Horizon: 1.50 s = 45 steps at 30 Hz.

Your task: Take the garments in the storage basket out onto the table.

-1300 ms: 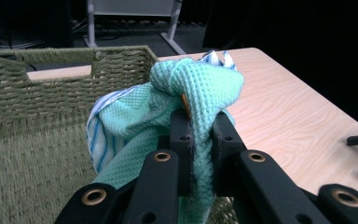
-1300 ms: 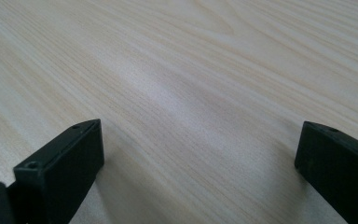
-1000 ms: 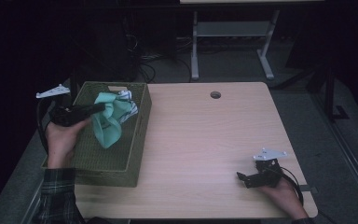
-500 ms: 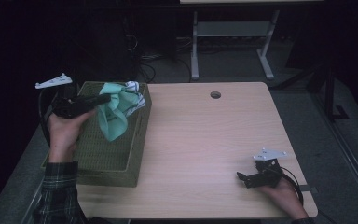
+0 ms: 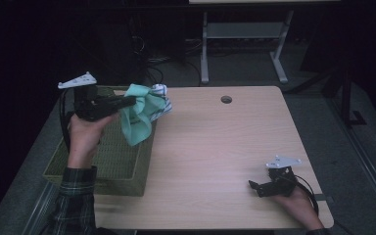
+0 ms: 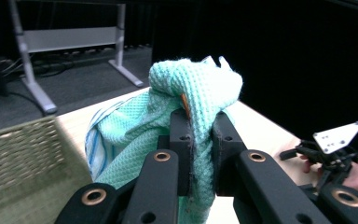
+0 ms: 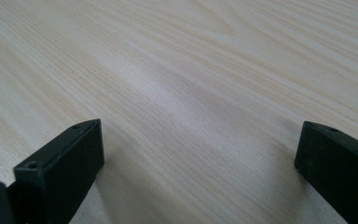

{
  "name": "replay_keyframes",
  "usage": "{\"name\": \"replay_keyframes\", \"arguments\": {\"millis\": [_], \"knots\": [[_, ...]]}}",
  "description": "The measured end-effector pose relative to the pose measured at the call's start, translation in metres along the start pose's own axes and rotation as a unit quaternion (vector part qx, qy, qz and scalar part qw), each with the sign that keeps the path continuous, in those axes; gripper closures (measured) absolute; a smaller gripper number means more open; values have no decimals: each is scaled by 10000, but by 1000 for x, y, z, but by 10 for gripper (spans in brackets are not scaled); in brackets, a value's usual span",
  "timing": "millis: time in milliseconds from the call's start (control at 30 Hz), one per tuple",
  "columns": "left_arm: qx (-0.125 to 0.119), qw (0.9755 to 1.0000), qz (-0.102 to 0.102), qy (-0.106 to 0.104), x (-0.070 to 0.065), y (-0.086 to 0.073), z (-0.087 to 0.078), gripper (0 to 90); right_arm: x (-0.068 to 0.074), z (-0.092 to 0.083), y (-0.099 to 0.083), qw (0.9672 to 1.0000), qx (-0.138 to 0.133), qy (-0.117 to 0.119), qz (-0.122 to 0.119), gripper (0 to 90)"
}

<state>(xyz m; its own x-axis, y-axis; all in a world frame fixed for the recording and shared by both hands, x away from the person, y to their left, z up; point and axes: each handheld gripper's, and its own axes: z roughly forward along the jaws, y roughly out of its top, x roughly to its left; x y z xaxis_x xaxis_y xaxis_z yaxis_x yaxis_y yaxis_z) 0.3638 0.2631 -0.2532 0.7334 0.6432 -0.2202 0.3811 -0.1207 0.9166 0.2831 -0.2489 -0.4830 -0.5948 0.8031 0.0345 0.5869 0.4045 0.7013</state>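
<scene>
A mint-green cloth [image 5: 141,113] with a striped edge hangs in the air over the right rim of the green woven basket [image 5: 103,161]. My left gripper [image 5: 133,102] is shut on it and points right, level with the table's back half. In the left gripper view the cloth [image 6: 186,107] bunches over and between the two black jaws. My right gripper [image 5: 252,186] rests low on the wooden table [image 5: 215,147] near its front right corner. Its fingers [image 7: 65,163] stand wide apart over bare wood with nothing between them.
The basket stands at the table's left edge. A round cable hole [image 5: 226,99] sits near the back edge. A metal stand [image 5: 240,34] and cables lie on the dark floor behind the table.
My left gripper has lifted the cloth out of the basket and carried it up and to the right, over the basket's rim. The right gripper has stayed put.
</scene>
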Motion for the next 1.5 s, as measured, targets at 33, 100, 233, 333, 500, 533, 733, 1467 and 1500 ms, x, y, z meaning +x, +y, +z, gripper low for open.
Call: {"name": "replay_keyframes", "arguments": {"millis": [33,100,233,333,500,533,733,1467,1500], "knots": [[6,10000,23,-29,-2,1,3,814,0,0,0,10000,2,0,1,6],[38,9999,59,-84,-7,2,9,814,0,0,0,10000,14,8,23,7],[87,9997,142,-191,-17,3,22,814,0,0,0,10000,14,8,22,6],[136,9992,166,-323,-24,3,34,814,0,0,0,10000,12,7,21,7],[181,9982,209,-528,-33,2,51,814,0,0,0,10000,13,8,20,7],[177,9980,190,-579,-36,1,55,814,0,0,0,10000,11,7,23,7],[224,9966,188,-775,-48,-3,75,814,0,0,0,10000,11,8,25,6],[677,9894,115,-1276,-80,-43,142,814,0,0,0,10000,12,10,32,7],[705,9891,120,-1291,-82,-44,144,814,0,0,0,10000,13,11,33,6]]}}
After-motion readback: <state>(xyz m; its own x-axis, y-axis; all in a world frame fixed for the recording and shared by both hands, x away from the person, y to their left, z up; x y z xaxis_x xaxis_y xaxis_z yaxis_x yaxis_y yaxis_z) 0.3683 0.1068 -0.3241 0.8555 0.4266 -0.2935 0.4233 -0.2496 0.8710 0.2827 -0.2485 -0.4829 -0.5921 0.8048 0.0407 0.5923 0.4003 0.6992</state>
